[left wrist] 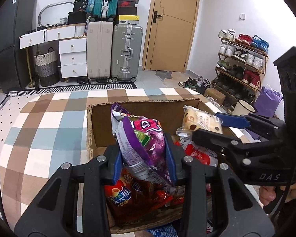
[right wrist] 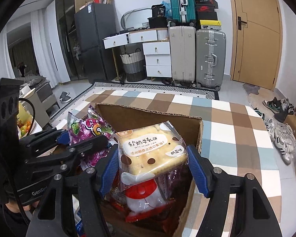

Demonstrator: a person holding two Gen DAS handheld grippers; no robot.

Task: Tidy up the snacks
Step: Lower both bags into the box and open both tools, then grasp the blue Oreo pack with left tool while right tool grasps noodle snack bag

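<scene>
My left gripper (left wrist: 144,158) is shut on a purple snack bag (left wrist: 142,138) and holds it over an open cardboard box (left wrist: 148,100) on the checked table. The bag also shows in the right wrist view (right wrist: 88,132). My right gripper (right wrist: 153,164) is shut on a clear pack of nougat crackers (right wrist: 152,148), held over the same box (right wrist: 148,110); this pack shows in the left wrist view (left wrist: 201,122). Inside the box lie a red snack bag (left wrist: 132,195) and a red-and-white packet (right wrist: 142,195).
The checked tablecloth (left wrist: 39,128) spreads left of and behind the box. A white enamel mug (left wrist: 244,107) and a purple gift bag (left wrist: 266,100) stand at the right. A bowl of fruit (right wrist: 24,128) sits at the left. Suitcases, drawers and a shoe rack line the room.
</scene>
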